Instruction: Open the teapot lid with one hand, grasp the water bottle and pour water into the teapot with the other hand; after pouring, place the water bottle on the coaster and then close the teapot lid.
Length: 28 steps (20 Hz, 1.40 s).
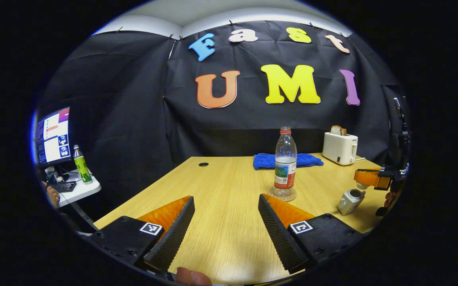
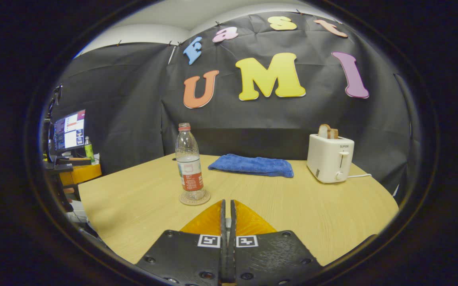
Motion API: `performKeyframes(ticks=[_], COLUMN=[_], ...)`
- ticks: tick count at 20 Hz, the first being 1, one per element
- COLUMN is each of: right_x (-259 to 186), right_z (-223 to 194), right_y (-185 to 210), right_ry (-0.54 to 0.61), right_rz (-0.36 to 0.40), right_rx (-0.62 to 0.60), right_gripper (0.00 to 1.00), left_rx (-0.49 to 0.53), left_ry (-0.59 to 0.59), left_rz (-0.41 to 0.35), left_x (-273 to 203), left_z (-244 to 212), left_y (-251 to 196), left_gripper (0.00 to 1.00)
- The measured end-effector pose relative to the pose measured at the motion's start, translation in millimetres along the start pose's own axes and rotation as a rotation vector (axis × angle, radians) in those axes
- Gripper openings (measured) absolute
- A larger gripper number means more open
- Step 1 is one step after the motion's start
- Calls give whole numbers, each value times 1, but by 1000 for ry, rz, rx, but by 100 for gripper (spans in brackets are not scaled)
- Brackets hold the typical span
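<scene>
The water bottle (image 1: 285, 163) stands straight up on a round coaster (image 1: 283, 195) on the wooden table (image 1: 229, 178). It has a red cap and some water in it. In the left gripper view it is just past the right finger, a little far off. In the right gripper view the water bottle (image 2: 189, 162) is to the left, on its coaster (image 2: 194, 198).

The teapot (image 1: 350, 200) is small and pale. It sits on the table to the right of the bottle, near the edge. I cannot tell if its lid is on.

The left gripper (image 1: 226, 206) has its fingers spread wide apart, with nothing between them. The right gripper (image 2: 228, 212) has its fingers pressed close together, and they hold nothing that shows. In the left gripper view, the right gripper (image 1: 370, 177) is at the far right, above the teapot.

A blue cloth (image 2: 253, 165) lies far back on the table. A white toaster (image 2: 329, 157) with bread in it stands at the far right. A computer screen (image 1: 53, 136) glows on the left.
</scene>
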State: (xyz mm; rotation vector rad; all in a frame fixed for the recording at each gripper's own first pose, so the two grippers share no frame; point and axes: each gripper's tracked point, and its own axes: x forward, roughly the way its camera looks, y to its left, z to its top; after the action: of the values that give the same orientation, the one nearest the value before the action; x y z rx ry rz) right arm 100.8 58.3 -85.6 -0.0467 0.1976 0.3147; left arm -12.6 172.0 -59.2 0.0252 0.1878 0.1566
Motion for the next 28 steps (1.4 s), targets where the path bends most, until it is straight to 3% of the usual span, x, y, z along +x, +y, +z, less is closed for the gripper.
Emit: performKeyframes(ticks=[11, 23, 25, 27, 28], right_x=[14, 15, 12, 7, 4], right_z=[-21, -28, -23, -9, 0], right_y=[3, 2, 2, 1, 0], right_ry=[16, -6, -18, -61, -87], right_rz=[-4, -30, -36, -31, -38], right_rx=[-1, 0, -8, -15, -12], right_gripper=[0, 0, 5, 19, 34], left_rx=[-6, -4, 1, 7, 7], left_ry=[12, -1, -6, -13, -21], left_rz=[50, 29, 17, 12, 6], left_x=[-14, -18, -19, -20, -21], left_z=[-8, -1, 2, 6, 11], left_y=[20, 13, 10, 3, -1], left_gripper=[100, 100, 100, 100, 100])
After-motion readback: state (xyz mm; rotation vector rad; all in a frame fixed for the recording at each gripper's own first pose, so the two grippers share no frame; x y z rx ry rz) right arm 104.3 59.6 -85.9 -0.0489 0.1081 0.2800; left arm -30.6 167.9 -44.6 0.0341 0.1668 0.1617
